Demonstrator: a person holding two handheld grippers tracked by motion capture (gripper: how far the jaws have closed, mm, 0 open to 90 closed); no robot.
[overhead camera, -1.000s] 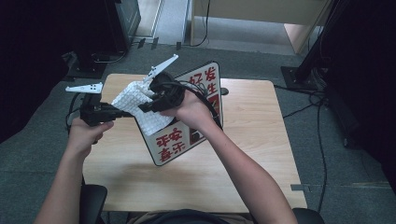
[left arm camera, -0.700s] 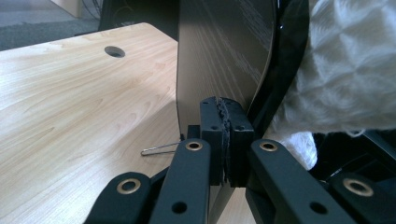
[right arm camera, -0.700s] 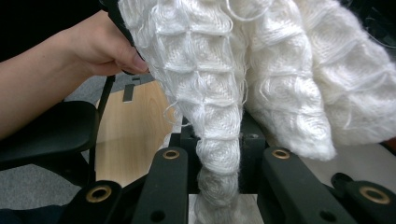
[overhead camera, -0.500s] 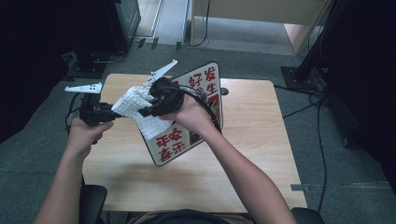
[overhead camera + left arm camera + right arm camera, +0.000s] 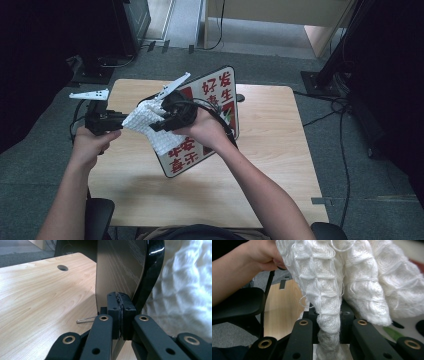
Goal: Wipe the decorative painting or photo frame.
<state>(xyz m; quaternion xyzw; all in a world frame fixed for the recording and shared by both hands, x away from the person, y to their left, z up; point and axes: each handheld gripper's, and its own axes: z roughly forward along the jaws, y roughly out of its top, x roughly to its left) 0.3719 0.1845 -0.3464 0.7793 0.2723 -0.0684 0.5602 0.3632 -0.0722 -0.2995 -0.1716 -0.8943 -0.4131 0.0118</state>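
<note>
Held a two-jaw gripper in each hand above a pale wooden table (image 5: 270,150). Kept the right gripper (image 5: 328,322) clenched on a white waffle-weave cloth (image 5: 327,277), with a twisted strand of it pinched tight between the black pads and the rest bunched up loosely beyond them. From above, had that cloth (image 5: 145,125) lifted off the table and pressed against the left part of a rounded sign board with red characters and a black rim (image 5: 215,95), between the right gripper (image 5: 160,122) and the left gripper (image 5: 125,120). Propped the board tilted near the middle of the table, upper edge toward the far side. Gripped the right tool with the right hand (image 5: 205,130) over the board's face, and the left tool with the left hand (image 5: 92,142) out by the table's left edge, jaws aimed at the cloth. Kept the left gripper (image 5: 119,312) closed, pads pressed flat together; saw the board's wood-grain back and glossy rim (image 5: 120,270) rising just behind those pads, but could not tell whether any of its edge was caught between them. Noted a thin metal wire (image 5: 85,320) lying on the table at the board's foot, and a round hole (image 5: 62,267) in the tabletop farther off. Glimpsed the left hand (image 5: 262,252) behind the cloth from the right gripper view.
</note>
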